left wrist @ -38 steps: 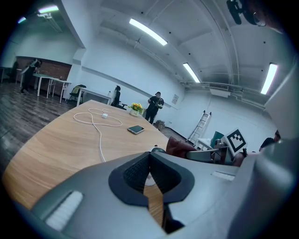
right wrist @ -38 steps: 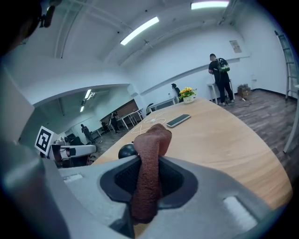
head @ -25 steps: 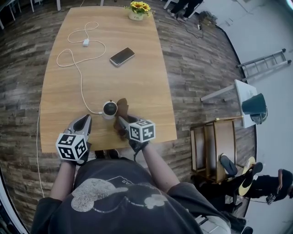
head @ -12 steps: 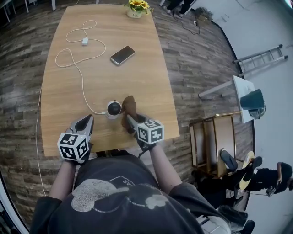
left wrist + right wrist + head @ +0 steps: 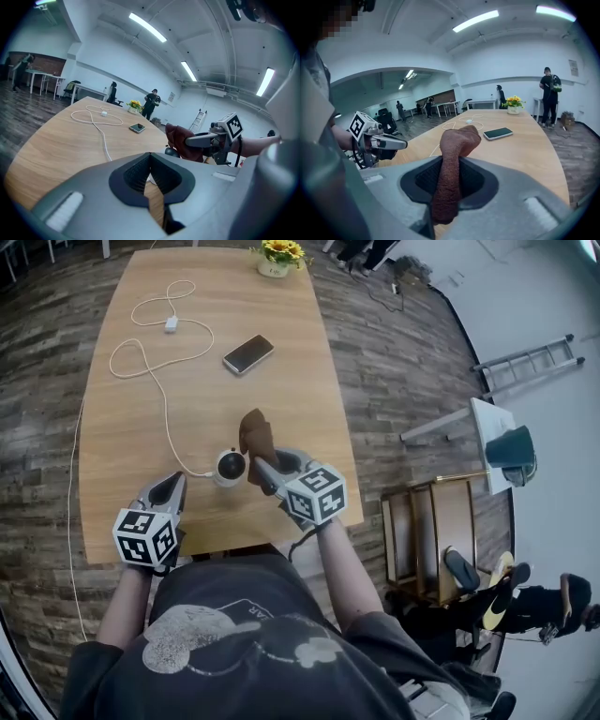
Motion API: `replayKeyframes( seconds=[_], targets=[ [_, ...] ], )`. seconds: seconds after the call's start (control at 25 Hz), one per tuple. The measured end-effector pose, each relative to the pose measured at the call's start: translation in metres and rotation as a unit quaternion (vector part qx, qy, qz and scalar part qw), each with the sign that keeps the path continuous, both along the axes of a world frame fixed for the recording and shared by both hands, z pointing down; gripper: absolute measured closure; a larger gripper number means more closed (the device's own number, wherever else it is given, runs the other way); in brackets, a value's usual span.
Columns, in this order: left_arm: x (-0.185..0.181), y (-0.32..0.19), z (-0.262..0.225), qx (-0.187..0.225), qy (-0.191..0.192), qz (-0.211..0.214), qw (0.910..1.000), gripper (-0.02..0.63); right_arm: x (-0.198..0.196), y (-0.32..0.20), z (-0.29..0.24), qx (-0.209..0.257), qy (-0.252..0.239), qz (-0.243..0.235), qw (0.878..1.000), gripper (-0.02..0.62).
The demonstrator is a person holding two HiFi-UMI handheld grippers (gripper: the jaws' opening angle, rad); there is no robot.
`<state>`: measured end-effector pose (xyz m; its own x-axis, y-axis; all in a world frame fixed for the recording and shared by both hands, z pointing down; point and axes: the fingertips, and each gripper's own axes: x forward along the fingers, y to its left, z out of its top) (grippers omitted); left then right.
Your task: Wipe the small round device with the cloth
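The small round device (image 5: pixel 228 466), white with a dark face, sits near the front edge of the wooden table (image 5: pixel 291 390). In the left gripper view only the dark top of the device (image 5: pixel 170 151) shows. My right gripper (image 5: pixel 265 468) is shut on a brown cloth (image 5: pixel 254 435), held up just right of the device. The cloth (image 5: pixel 452 164) stands upright between the jaws in the right gripper view. My left gripper (image 5: pixel 172 489) hovers left of the device, jaws together and holding nothing (image 5: pixel 151 176).
A white cable (image 5: pixel 164 381) runs from the device to a charger at the far left. A phone (image 5: pixel 248 353) lies mid-table and a flower pot (image 5: pixel 275 259) stands at the far end. A wooden cabinet (image 5: pixel 441 540) is on the floor to the right.
My right gripper has risen and shifted right, lifting the cloth off the table to stand beside the device. The left gripper has barely moved.
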<state>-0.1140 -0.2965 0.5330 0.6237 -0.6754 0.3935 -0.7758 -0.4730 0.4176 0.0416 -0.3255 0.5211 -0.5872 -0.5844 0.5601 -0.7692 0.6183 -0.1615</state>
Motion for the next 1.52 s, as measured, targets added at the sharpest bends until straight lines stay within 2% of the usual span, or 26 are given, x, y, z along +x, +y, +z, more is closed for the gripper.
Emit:
replayKeyframes(
  seconds=[0.16,0.36,0.56,0.84,0.96,1.08,1.2,1.32,1.4,1.52],
  targets=[
    [-0.003,-0.002,-0.003,-0.002,0.003,-0.023,0.9997,0.588,-0.013,-0.006,0.008,-0.031,0.025,-0.067,0.997,0.518],
    [-0.003,-0.003,-0.001,-0.012,-0.002,-0.048,0.9988,0.588,-0.021,-0.010,0.021,-0.043,0.066,-0.138,0.987,0.518],
    [0.003,-0.001,-0.003,-0.015,-0.010,-0.059,0.9981,0.588,-0.019,-0.015,0.031,-0.061,0.069,-0.169,0.981,0.518],
    [0.000,-0.002,-0.001,-0.020,-0.014,-0.089,0.9957,0.588,-0.012,-0.017,0.076,-0.122,0.076,-0.197,0.970,0.518],
    [-0.001,0.000,0.004,-0.025,-0.017,-0.099,0.9946,0.588,-0.011,-0.015,0.095,-0.147,0.063,-0.191,0.968,0.518],
    [0.000,0.001,0.006,-0.029,-0.018,-0.102,0.9941,0.588,-0.005,-0.016,0.101,-0.155,0.052,-0.165,0.973,0.518],
    [0.004,0.001,0.005,-0.028,-0.021,-0.099,0.9945,0.588,0.006,-0.025,0.081,-0.129,0.045,-0.113,0.984,0.518],
    [0.003,0.000,0.005,-0.027,-0.021,-0.100,0.9945,0.588,0.003,-0.029,0.031,-0.087,-0.012,-0.063,0.994,0.518],
    [0.002,0.000,0.007,-0.027,-0.020,-0.100,0.9944,0.588,-0.011,-0.026,-0.003,-0.063,-0.059,-0.046,0.995,0.518],
    [0.003,0.000,0.009,-0.028,-0.019,-0.096,0.9948,0.588,-0.033,-0.015,-0.026,-0.047,-0.088,-0.038,0.994,0.518]
  ],
)
